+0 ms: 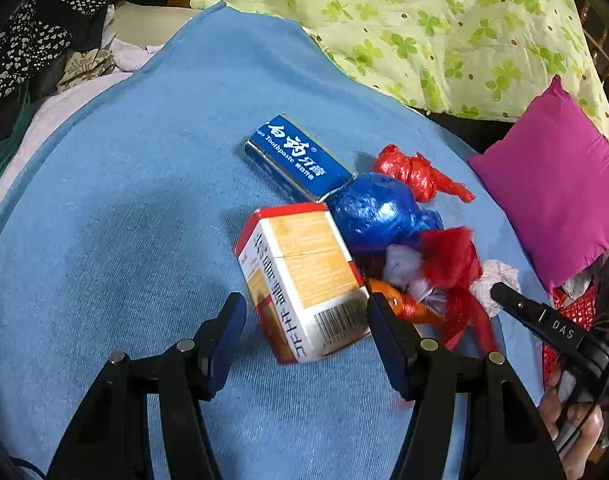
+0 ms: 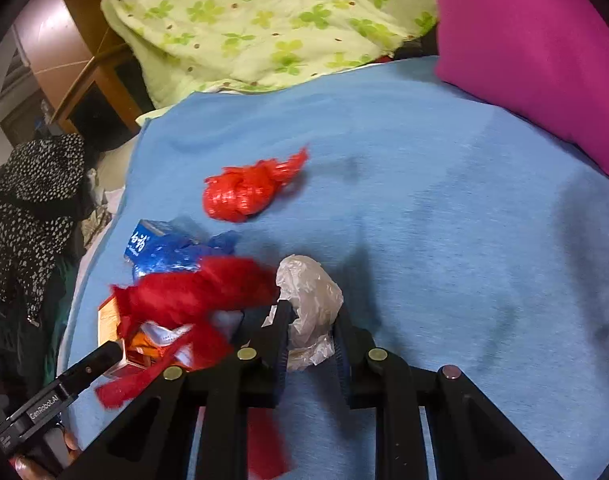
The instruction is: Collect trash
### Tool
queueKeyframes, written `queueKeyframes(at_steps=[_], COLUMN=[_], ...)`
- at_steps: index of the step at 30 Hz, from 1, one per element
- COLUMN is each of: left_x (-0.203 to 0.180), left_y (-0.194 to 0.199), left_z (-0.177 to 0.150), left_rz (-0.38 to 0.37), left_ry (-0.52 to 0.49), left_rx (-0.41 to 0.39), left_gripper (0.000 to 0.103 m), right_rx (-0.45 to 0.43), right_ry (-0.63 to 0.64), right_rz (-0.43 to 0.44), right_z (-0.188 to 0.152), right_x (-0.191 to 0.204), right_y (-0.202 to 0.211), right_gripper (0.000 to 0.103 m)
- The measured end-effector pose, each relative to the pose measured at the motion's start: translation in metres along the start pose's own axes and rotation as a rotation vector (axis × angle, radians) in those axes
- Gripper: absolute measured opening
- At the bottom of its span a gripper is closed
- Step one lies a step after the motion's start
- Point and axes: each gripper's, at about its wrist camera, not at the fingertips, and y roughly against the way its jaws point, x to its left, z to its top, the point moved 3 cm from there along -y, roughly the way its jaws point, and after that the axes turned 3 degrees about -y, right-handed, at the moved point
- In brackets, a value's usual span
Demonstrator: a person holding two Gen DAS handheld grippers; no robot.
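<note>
On the blue blanket (image 1: 124, 208) the trash lies in one small heap: a white and orange medicine box (image 1: 304, 276), a blue toothpaste box (image 1: 296, 156) behind it, a blue plastic bag (image 1: 376, 212), a knotted red bag (image 1: 416, 172) and loose red plastic (image 1: 452, 260).

The left gripper (image 1: 304, 312) is spread wide, with the near end of the medicine box between its fingers but not yet pressed. I think the good way is to push a little more forward, so that the pads meet the two long flat sides, and then close slowly; the box lies slanted and could turn out.

The right gripper (image 2: 310, 320) has a crumpled clear plastic bag (image 2: 308, 292) between its narrow fingers and seems to clasp it. Thin film slips easily, so it should keep its pressure and lift without pulling on the loose red plastic beside it.
</note>
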Motion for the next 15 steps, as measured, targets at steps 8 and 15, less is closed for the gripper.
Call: queueKeyframes(at_steps=[8,15], left_x=[0.005,-0.001], left_y=[0.011,0.018], left_z=[-0.009,0.003], left_rz=[-0.007,-0.047], left_ry=[0.002,0.018], left_rx=[0.023,-0.056], left_gripper=[0.064,0.064], right_rx=[0.076,0.144], right_ry=[-0.082,-0.127], right_rz=[0.061,0.099], right_z=[-0.005,-0.011], right_x=[-0.034,-0.043], right_y=[0.007,-0.005], right_gripper=[0.022,0.027])
